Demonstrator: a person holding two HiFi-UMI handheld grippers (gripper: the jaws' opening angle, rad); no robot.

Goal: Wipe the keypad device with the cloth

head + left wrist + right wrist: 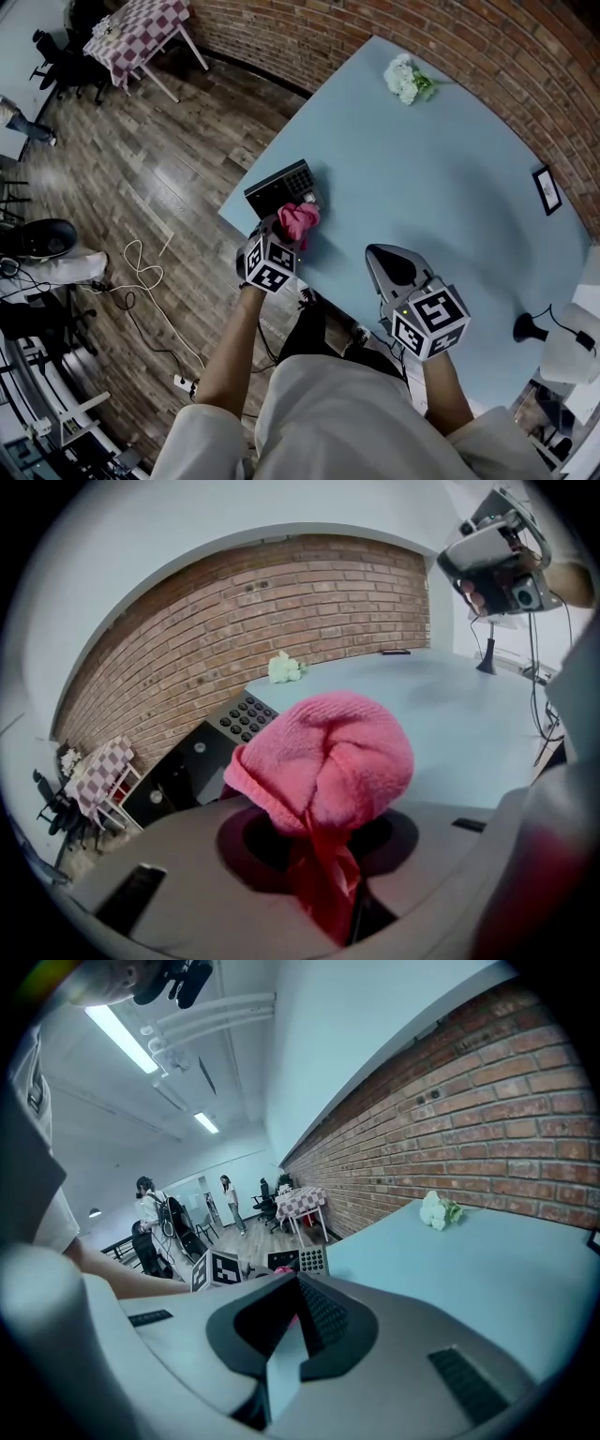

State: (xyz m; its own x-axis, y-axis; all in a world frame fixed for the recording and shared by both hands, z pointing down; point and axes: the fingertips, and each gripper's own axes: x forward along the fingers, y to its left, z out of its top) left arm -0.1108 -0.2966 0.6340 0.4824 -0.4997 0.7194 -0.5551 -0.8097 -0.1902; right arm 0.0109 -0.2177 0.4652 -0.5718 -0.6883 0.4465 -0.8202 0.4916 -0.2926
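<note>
Brick wall (450, 37) curves round the far side of the pale blue table (441, 187) in front of you. The black keypad (281, 186) sits at the table's left corner, tilted up on its stand, with its keys facing you.

Your left gripper (284, 232) is clamped on the pink cloth (299, 221), which bulges out of the jaws in a tight wad with a tail pinched between them. Your right gripper (389, 261) hangs over bare table, well apart from the keypad, with its jaws together on nothing.

You look to be at the approach, or the very start of wiping: the wad is at the keypad's near right corner. Next, bring it flat onto the key face and sweep across. The wad is bunched, so press lightly or the keypad may slide toward the edge.

Whether cloth and keypad actually touch can't be told: the wad covers that corner from above, and your left gripper view shows the keypad (211, 742) partly behind the cloth (328, 761).
</note>
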